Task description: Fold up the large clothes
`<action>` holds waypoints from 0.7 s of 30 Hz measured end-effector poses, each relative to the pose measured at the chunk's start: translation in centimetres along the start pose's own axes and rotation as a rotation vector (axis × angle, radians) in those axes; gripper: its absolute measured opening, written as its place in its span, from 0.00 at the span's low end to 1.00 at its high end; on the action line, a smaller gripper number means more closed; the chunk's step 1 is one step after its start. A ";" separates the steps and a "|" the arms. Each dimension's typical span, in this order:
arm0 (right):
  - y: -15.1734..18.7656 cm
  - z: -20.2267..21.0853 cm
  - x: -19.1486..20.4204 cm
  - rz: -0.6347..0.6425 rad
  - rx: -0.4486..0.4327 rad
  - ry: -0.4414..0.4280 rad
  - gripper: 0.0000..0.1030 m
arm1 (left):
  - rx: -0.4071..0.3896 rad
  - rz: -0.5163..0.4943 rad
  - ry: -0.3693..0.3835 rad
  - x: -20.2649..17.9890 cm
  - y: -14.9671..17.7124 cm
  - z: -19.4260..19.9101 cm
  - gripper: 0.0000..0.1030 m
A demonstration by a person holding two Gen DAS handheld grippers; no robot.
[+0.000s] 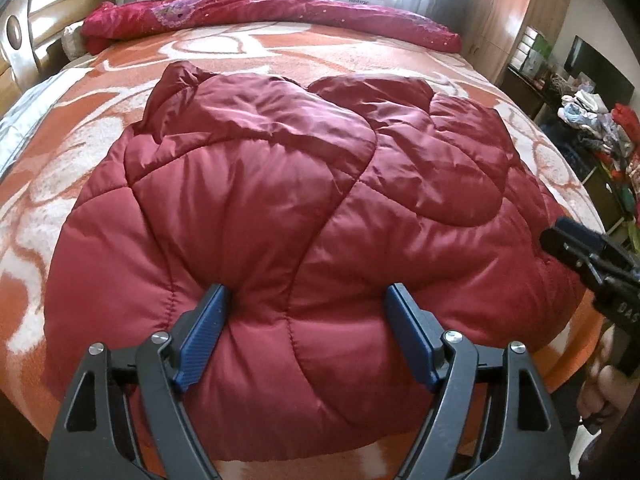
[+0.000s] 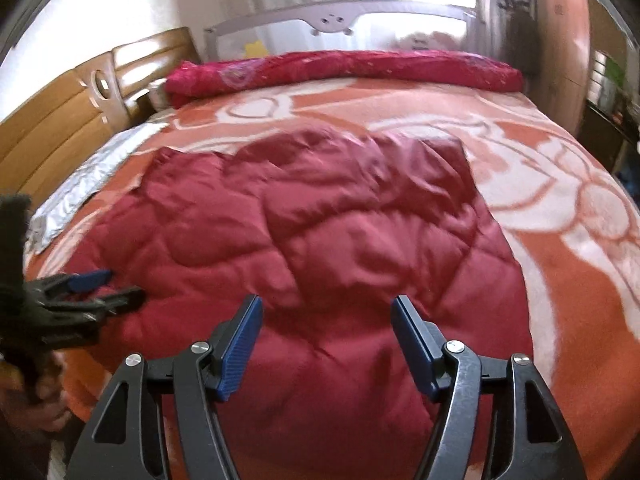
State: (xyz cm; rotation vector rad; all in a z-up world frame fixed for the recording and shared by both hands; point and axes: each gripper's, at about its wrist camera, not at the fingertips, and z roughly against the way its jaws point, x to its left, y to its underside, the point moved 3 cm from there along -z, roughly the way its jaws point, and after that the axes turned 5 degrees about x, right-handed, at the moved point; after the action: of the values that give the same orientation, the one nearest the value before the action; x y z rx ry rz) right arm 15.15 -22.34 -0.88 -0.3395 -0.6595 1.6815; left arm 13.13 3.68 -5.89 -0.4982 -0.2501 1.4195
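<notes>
— Where's the coat in all this?

— The red quilted jacket (image 1: 304, 200) lies spread on the orange patterned blanket (image 1: 80, 184) that covers the bed, its near hem at the bed's edge closest to us. Both sleeves look already laid in across the body, so I'd judge the next fold is hem up toward the collar.

— And the tools?

— The left gripper (image 1: 306, 304) has its jaws spread wide, with a puffy bulge of the hem swelling up between them; the blue pads touch the fabric at the sides but I wouldn't call it pinched. The right gripper (image 2: 326, 316) hangs above the jacket, jaws also well apart, nothing in them.

— So how should the fold go?

— Padded cloth springs back. I'd take the hem at two points set well apart, one near each corner, and bite deep enough to catch both layers, not just the slippery shell. Then lift both together, carry level toward the rolled crimson quilt (image 1: 260, 16) at the far side, and lay it down flat.

— Risk?

— A shallow pinch slipping off, or the tucked sleeves sliding out.
</notes>
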 end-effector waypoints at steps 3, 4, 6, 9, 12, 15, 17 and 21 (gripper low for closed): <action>-1.0 -0.3 0.4 0.014 0.007 -0.011 0.66 | -0.023 0.003 0.001 -0.3 -0.8 1.4 0.77; -1.1 -0.4 0.4 0.016 0.011 -0.013 0.66 | -0.031 0.009 -0.005 -0.2 -1.2 1.7 0.77; -1.5 -1.1 0.4 0.020 0.029 -0.011 0.66 | -0.026 0.032 -0.023 0.3 -2.0 1.4 0.77; -1.4 -2.9 -0.5 0.003 0.079 -0.003 0.66 | -0.012 0.049 -0.028 0.5 -2.7 0.5 0.77; -1.0 -4.9 -1.5 -0.013 0.116 -0.004 0.67 | 0.003 0.024 -0.063 0.1 -3.3 -0.6 0.77; -1.0 -5.9 -2.4 -0.041 0.124 -0.011 0.67 | 0.011 0.017 -0.083 -0.1 -3.8 -1.4 0.77; -1.0 -6.2 -2.8 -0.056 0.121 -0.015 0.68 | 0.014 0.015 -0.092 -0.2 -3.9 -1.7 0.78; -0.9 -5.6 -2.7 -0.072 0.115 -0.014 0.67 | 0.019 0.006 -0.106 -0.2 -4.0 -2.0 0.78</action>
State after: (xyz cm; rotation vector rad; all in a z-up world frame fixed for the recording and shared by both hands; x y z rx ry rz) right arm 19.62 -23.51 -5.18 -0.2204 -0.5761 1.6466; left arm 17.49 2.86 -5.76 -0.4091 -0.3200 1.4551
